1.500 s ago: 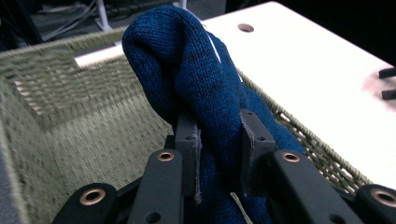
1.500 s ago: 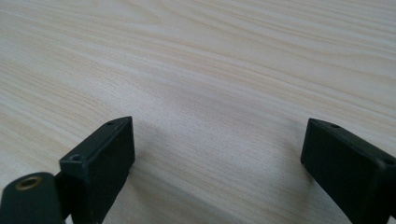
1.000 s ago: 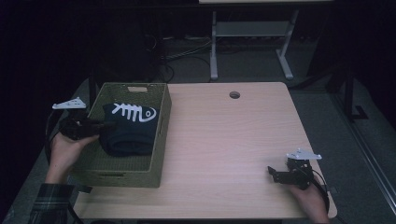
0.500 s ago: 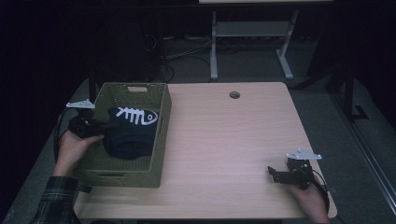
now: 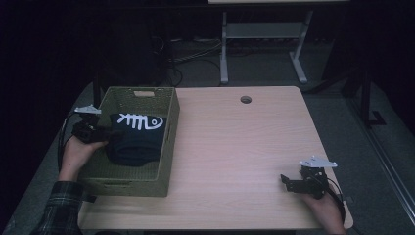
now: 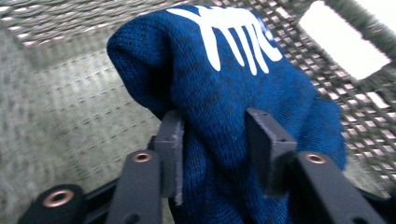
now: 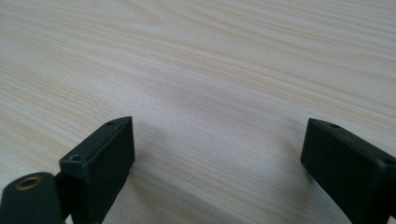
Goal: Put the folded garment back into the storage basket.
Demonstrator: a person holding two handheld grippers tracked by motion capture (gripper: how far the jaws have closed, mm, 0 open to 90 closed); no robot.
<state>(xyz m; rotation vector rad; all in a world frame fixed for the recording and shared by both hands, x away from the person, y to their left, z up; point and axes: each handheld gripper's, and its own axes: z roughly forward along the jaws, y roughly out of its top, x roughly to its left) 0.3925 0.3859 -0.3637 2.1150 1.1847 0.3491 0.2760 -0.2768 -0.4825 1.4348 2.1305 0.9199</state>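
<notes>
A dark blue knitted garment [image 5: 137,142] with a white fish-bone print lies folded inside the olive woven basket [image 5: 172,122] at the table's left. My left gripper [image 5: 113,134] reaches over the basket's left wall into it. In the left gripper view the blue garment [image 6: 224,84] bulges up between the jaws of the left gripper [image 6: 214,119], which have just been opening and stand loosely apart around the fabric. My right gripper [image 5: 286,181] rests at the table's near right corner. In its own view the right gripper [image 7: 219,128] is open over bare wood.
The light wooden table [image 5: 235,142] has a round cable hole [image 5: 245,99] near its far edge. The basket's mesh floor and walls [image 6: 70,93] surround the garment. A metal stand [image 5: 259,34] is on the dark floor beyond the table.
My left hand moved right and down into the basket with the garment, which now sits lower. The right gripper has stayed put.
</notes>
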